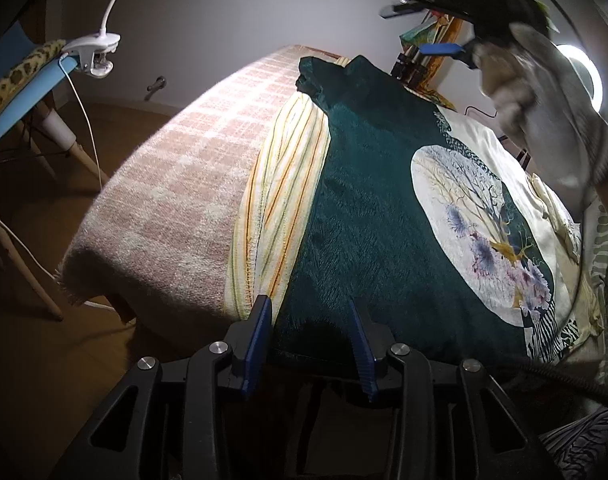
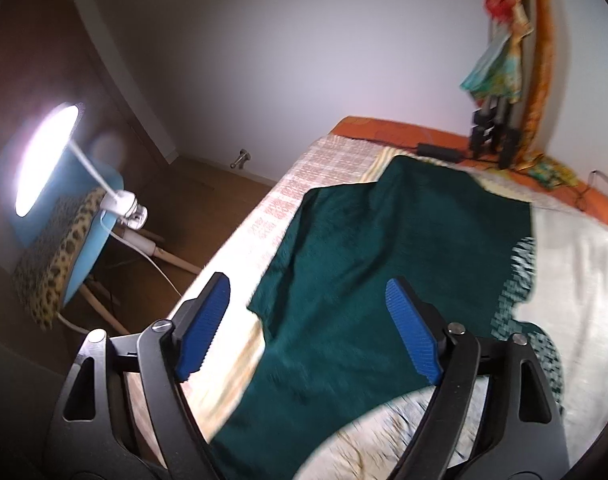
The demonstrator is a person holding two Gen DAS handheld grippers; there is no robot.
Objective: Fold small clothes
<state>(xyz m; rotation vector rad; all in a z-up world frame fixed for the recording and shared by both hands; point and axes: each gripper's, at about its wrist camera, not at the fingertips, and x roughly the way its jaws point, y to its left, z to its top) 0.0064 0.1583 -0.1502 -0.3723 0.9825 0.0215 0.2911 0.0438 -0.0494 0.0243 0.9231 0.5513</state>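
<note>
A dark green garment (image 1: 368, 216) with a round white tree print (image 1: 480, 228) lies spread on the bed; it also shows in the right wrist view (image 2: 384, 272). A yellow striped cloth (image 1: 272, 208) lies under its left side. My left gripper (image 1: 310, 304) is open at the garment's near hem, one finger on each side of the edge. My right gripper (image 2: 308, 308) is open and empty, held above the garment. In the left wrist view it shows high at the far right (image 1: 444, 48), held by a gloved hand (image 1: 544, 100).
A pink checked blanket (image 1: 176, 184) covers the bed's left part. A blue chair (image 2: 84, 240) with a leopard cushion and a clip-on lamp (image 1: 96, 52) stands on the wooden floor to the left. A tripod (image 2: 492, 128) and cables stand at the bed's far end.
</note>
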